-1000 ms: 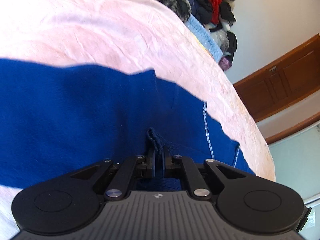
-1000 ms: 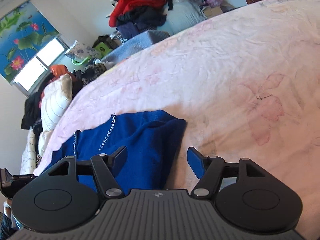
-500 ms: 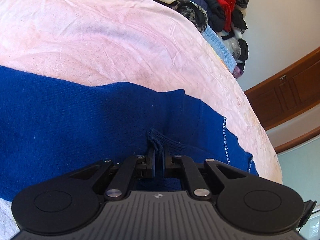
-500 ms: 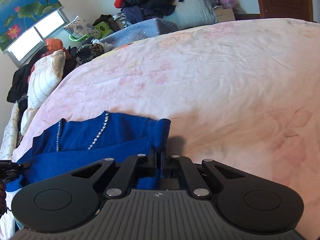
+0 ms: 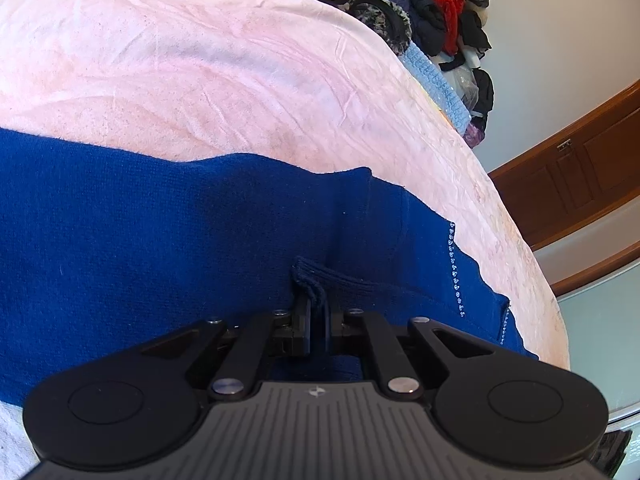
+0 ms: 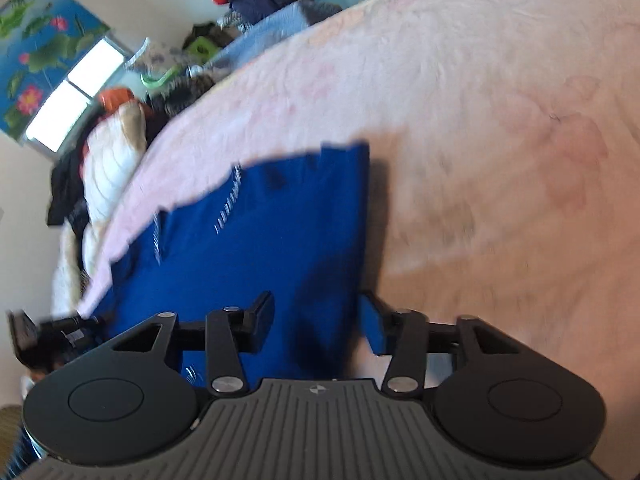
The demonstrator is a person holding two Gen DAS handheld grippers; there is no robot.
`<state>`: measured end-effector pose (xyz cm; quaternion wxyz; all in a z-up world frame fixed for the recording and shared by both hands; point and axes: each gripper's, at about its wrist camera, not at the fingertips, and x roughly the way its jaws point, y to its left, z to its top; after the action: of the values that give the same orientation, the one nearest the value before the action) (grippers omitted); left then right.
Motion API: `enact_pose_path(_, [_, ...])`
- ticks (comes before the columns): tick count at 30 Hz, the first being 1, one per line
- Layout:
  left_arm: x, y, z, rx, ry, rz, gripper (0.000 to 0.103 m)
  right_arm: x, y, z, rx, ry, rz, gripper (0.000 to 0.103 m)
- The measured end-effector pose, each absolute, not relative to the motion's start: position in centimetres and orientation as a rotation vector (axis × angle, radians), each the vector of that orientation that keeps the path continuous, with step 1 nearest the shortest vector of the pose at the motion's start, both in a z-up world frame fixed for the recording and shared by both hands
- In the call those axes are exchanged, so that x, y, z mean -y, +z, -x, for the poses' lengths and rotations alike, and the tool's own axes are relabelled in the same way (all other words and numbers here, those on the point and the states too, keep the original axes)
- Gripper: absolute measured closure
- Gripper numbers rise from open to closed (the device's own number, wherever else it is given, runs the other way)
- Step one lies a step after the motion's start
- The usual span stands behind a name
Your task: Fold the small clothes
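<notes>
Pinching a ribbed hem of the blue sweater (image 5: 200, 248) between pressed-together fingers (image 5: 305, 320), the left gripper (image 5: 316, 322) held that edge just above the pink bed (image 5: 200, 60); the garment lay spread flat across the sheet. A clothes pile (image 5: 432, 12) sat at the far end.

From the right wrist, blurred, the right gripper (image 6: 316, 320) was opening, its fingers (image 6: 260, 316) spread astride the sweater's side edge (image 6: 360, 240) without pressing it. A fold looked part done, this side just let go. Next probably calls for a fresh grasp matching the left's hold.
</notes>
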<state>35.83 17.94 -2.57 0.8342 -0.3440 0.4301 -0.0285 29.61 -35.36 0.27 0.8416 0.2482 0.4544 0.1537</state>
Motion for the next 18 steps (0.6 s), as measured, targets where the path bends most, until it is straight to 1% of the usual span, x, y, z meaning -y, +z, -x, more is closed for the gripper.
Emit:
enact_pose_path(1, [-17.9, -2.5, -35.8, -0.911, -0.060, 0.727, 0.097, 35.0, 0.3, -29.1, -0.953, 0.319, -0.494, 0.083])
enact_pose_path(2, [-17.9, -2.5, -35.8, -0.912, -0.060, 0.723, 0.097, 34.7, 0.4, -28.8, -0.959, 0.308, -0.466, 0.097])
enact_pose_path(5, [-18.0, -2.5, -35.9, -0.914, -0.069, 0.717, 0.097, 34.0, 1.0, -28.2, -0.928, 0.304, -0.341, 0.099])
enact_pose_path(9, [-18.0, -2.6, -35.8, -0.909, -0.071, 0.719, 0.097, 35.3, 0.4, -28.9, -0.931, 0.295, -0.381, 0.100])
enact_pose_path(10, [-18.0, -2.6, -35.8, -0.909, -0.071, 0.718, 0.097, 35.3, 0.4, -29.0, -0.936, 0.303, -0.384, 0.099])
enact_pose_path(11, [-18.0, -2.6, -35.8, -0.910, -0.072, 0.717, 0.097, 35.4, 0.4, -29.0, -0.943, 0.309, -0.387, 0.088])
enact_pose_path(12, [-18.1, -2.6, -35.8, -0.911, -0.073, 0.718, 0.097, 35.6, 0.4, -29.2, -0.957, 0.314, -0.400, 0.085])
enact_pose_path(13, [-18.1, -2.6, -35.8, -0.911, -0.075, 0.719, 0.097, 35.9, 0.7, -29.3, -0.962, 0.316, -0.419, 0.075])
enact_pose_path(14, [-18.1, -2.6, -35.8, -0.910, -0.076, 0.719, 0.097, 36.3, 1.2, -29.6, -0.944, 0.306, -0.449, 0.066])
enact_pose_path(15, [-18.2, -2.6, -35.8, -0.908, -0.077, 0.721, 0.097, 36.7, 1.8, -29.8, -0.894, 0.299, -0.476, 0.061])
enact_pose_path(16, [-18.2, -2.6, -35.7, -0.907, -0.077, 0.722, 0.097, 37.1, 2.3, -30.1, -0.841, 0.292, -0.491, 0.049])
enact_pose_path(17, [-18.2, -2.6, -35.7, -0.906, -0.076, 0.723, 0.097, 37.2, 2.6, -31.1, -0.802, 0.276, -0.501, 0.047])
enact_pose_path(18, [-18.2, -2.6, -35.7, -0.907, -0.076, 0.724, 0.097, 37.2, 2.6, -32.3, -0.803, 0.261, -0.509, 0.047])
